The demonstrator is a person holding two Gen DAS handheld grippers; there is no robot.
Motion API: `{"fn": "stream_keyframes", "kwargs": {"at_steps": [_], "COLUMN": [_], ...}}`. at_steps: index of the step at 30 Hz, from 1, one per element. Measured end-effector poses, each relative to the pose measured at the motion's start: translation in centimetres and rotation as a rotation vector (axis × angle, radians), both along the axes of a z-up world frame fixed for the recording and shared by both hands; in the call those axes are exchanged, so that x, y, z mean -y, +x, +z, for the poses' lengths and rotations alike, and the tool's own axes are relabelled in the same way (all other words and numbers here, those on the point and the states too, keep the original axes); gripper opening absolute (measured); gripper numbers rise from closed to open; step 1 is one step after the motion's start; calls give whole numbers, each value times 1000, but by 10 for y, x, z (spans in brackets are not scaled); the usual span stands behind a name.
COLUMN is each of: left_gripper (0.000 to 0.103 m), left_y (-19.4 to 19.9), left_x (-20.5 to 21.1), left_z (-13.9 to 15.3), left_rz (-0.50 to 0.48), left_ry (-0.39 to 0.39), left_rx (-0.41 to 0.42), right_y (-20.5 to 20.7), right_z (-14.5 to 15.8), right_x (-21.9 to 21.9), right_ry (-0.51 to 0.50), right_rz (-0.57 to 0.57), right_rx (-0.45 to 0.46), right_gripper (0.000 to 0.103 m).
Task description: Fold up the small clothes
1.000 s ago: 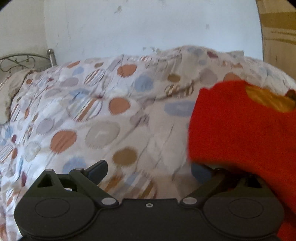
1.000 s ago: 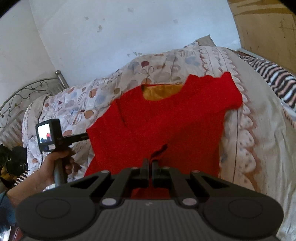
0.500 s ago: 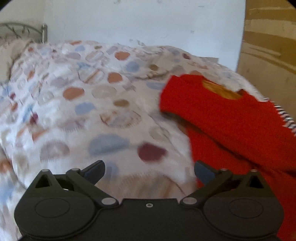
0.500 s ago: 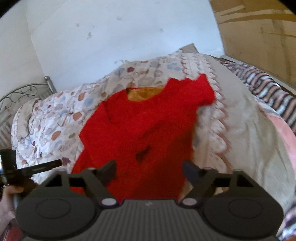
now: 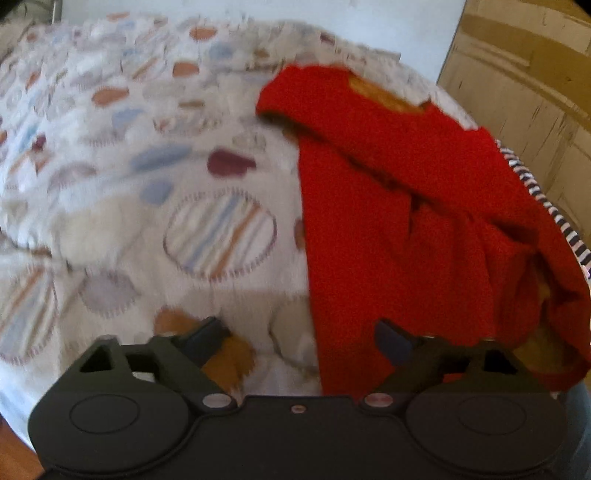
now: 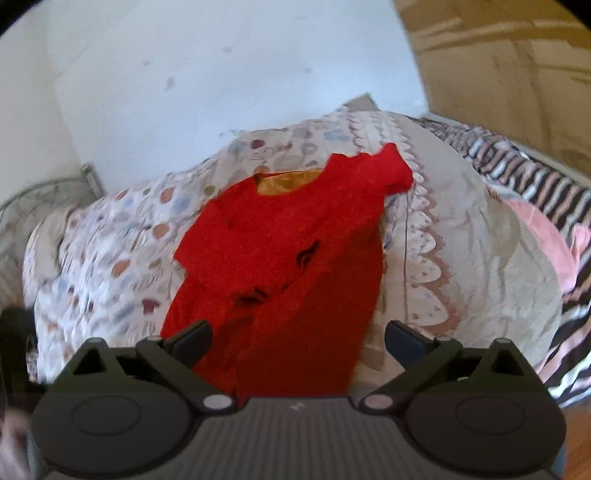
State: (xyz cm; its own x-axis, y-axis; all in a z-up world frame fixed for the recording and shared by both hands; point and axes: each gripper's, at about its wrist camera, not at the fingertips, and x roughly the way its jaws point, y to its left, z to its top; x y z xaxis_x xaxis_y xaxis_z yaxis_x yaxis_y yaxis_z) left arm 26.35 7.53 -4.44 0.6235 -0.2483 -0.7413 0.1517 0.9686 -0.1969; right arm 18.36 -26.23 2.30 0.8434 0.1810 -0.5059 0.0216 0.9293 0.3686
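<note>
Left wrist view: left gripper (image 5: 299, 338) low in frame, jaws spread wide, nothing between them. One fingertip (image 5: 208, 334) over the patterned quilt (image 5: 147, 177), the other against the near hem of the red garment (image 5: 399, 229). Garment lying on the quilt to the right of centre, stretching away toward the white wall (image 5: 258, 9). Orange lining (image 5: 384, 94) visible at the neck opening on the far end. One sleeve folded across the body, leaving creases and a dark gap near the middle. Right edge bunched and lifted, a bit of orange showing under it. Striped fabric (image 5: 543, 199) just beyond the right edge. Brown wooden panel (image 5: 524, 85) at far right. Heavy blur across the quilt.

Right wrist view: right gripper (image 6: 297, 339) also parted wide and holding nothing, fingers (image 6: 192, 338) either side of the garment's near hem. Red garment (image 6: 295, 258) running straight ahead from the gripper, neck end farthest, orange lining (image 6: 288, 182) at the collar. Right sleeve reaching out to the scalloped border of the quilt (image 6: 461, 236). Two small dark folds near the centre of the cloth. Striped black, white and pink bedding (image 6: 535, 177) at right, metal bedframe (image 6: 44, 188) at far left by the wall (image 6: 221, 74).
</note>
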Motion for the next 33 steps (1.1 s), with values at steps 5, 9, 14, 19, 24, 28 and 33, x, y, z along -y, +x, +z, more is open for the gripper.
{"fn": "stream_keyframes", "kwargs": {"at_steps": [5,9,14,19,24,28,33], "left_gripper": [54,32,8,7,7,10,50], "left_y": [-3,1,-2,-17,-14,-12,-8], "left_x": [4,7,4,-2,-4,-1,-3], "left_z": [-2,-2,16,34,23,24,15], "left_rz": [-25,-29,-45,-18,2,-9,-3], "left_ry": [-46,-36,-37,-3,18,26,16], "left_rx": [-42,-70,-60,17,-16,-16,-59], "right_y": [18,4,-26,-59,-77,-89,-70], "right_z": [-16,-19,-3,10,-25,-32,-34], "right_x": [-22,-6,46,105,147,148,137], "right_ry": [-122,-106,-13,61,65,112,140], "right_rz": [12,-1,-5,-37,-176,-172,-89], "right_rx": [-76,-61,-14,-2,-70,-44,-7], "right_gripper": [51,18,10,5,0,7,61]}}
